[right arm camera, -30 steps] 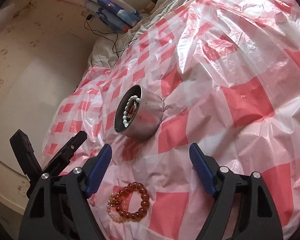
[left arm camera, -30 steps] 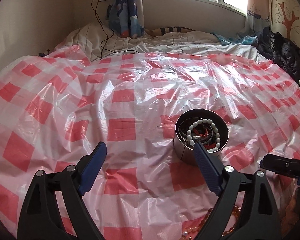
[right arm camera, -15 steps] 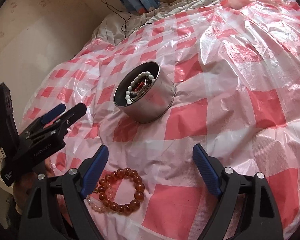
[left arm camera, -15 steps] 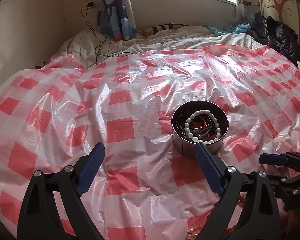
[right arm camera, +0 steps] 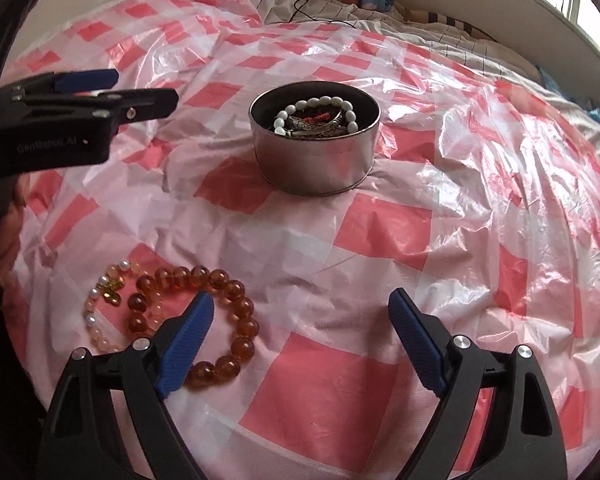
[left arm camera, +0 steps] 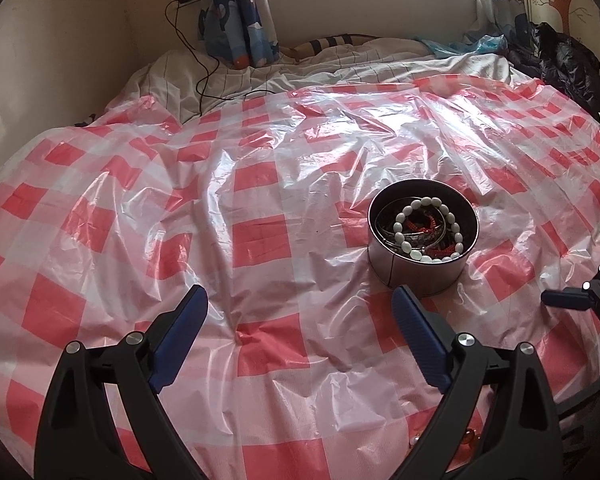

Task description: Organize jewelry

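Left wrist view: the left gripper [left arm camera: 300, 330] hangs over a crinkled, glossy plastic sheet [left arm camera: 260, 184] checked in red and white, its ribbed blue pads spread wide with nothing between them. Just beyond its right finger stands a round metal tin [left arm camera: 418, 276], straight-walled and open-topped. Inside lies a bracelet of smooth white oval beads [left arm camera: 424, 228] over thin metal bangles and a red cord. A few amber beads peep out at the bottom edge behind the right finger. The right gripper [left arm camera: 572, 300] enters from the right edge, black with a blue tip. Behind the sheet lie rumpled white bedding [left arm camera: 340, 68], a black cable and a printed curtain.

Right wrist view: the right gripper [right arm camera: 300, 320] has just been opening; its jaws stand wide and empty. An amber bracelet [right arm camera: 236, 316] of glossy round beads lies on the sheet, partly under the left finger [right arm camera: 188, 332]. Touching it on the left is a paler bracelet [right arm camera: 100, 320] of peach and pearl beads with a small gold charm. The tin sits farther back, well apart from both. The left gripper shows side-on at the left edge, a hand [right arm camera: 8, 232] beneath it.
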`<state>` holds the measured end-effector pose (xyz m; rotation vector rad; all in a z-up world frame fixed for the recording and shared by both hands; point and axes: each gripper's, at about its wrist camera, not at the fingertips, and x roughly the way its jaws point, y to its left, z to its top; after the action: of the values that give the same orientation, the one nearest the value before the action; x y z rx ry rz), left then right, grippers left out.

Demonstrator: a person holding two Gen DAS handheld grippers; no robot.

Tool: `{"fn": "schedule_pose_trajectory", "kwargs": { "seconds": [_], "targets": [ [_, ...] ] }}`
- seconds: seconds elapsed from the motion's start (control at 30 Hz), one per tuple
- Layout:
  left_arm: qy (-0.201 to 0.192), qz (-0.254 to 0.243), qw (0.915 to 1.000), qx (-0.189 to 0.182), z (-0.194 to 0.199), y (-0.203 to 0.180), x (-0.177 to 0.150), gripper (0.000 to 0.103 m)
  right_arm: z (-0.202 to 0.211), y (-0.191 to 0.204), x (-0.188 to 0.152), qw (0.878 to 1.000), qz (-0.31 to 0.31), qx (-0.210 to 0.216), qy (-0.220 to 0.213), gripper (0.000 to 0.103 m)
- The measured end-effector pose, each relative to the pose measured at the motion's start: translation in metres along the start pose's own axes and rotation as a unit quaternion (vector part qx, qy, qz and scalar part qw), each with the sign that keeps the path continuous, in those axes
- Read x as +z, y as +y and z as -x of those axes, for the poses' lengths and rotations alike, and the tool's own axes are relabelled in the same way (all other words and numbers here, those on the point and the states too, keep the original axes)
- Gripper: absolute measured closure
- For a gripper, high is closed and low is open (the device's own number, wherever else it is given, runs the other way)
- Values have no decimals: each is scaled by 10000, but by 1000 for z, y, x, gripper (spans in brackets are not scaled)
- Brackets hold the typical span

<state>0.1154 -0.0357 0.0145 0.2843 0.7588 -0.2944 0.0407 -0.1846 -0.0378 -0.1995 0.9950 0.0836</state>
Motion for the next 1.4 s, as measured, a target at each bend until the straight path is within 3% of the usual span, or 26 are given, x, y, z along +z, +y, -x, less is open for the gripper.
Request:
{"fn": "schedule_pose_trajectory", "kwargs": {
  "seconds": [0.13, 0.2, 0.27, 0.33, 0.43, 0.53, 0.67, 0.87, 1.03, 1.13, 1.23, 1.3, 1.33, 1.4],
  "targets": [
    [117, -118, 9995, -267, 3, -3, -5, 13, 1, -30, 1, 9964, -498, -672, -106, 14],
    [228, -161, 9977, -615, 3, -3, -8, 13, 8, -49, 1, 9932, -898, -713, -207, 14],
    [438, -180, 9907, -1277, 3, -7, -12, 13, 13, -66, 0, 9908, -1286, -340, -266, 14],
    [693, -420, 9793, -1854, 2, -18, -21, 13, 14, -78, -2, 9850, -1676, 313, -269, 14],
    [734, -1248, 9689, -2009, 8, -45, -39, 13, 13, -93, -6, 9657, -2231, 1300, -284, 14],
    [888, -1667, 9595, -2088, 7, -56, -56, 13, 14, -105, -9, 9471, -2654, 1768, -355, 14],
    [1013, -1658, 9600, -2016, 1, -51, -61, 13, 13, -108, -9, 9344, -2938, 1983, -344, 14],
    [1155, -1620, 9662, -1641, -10, -39, -58, 13, 13, -106, -10, 9359, -2898, 1973, -334, 14],
    [1235, -1657, 9629, -1732, -11, -36, -57, 13, 12, -98, -8, 9447, -2668, 1885, -285, 14],
    [1063, -1702, 9711, -1288, -18, -38, -53, 13, 13, -88, -4, 9563, -2387, 1668, -271, 14],
    [769, -1635, 9828, -382, -30, -39, -40, 13, 12, -85, -4, 9608, -2292, 1543, -247, 13],
    [637, -1499, 9865, -179, -31, -36, -31, 13, 11, -85, -5, 9627, -2243, 1495, -225, 13],
    [589, -1412, 9880, -200, -29, -32, -27, 13, 11, -84, -4, 9634, -2205, 1508, -221, 13],
    [651, -1066, 9901, -633, -26, -22, -21, 13, 11, -79, -3, 9665, -2039, 1548, -188, 13]
  ]
}}
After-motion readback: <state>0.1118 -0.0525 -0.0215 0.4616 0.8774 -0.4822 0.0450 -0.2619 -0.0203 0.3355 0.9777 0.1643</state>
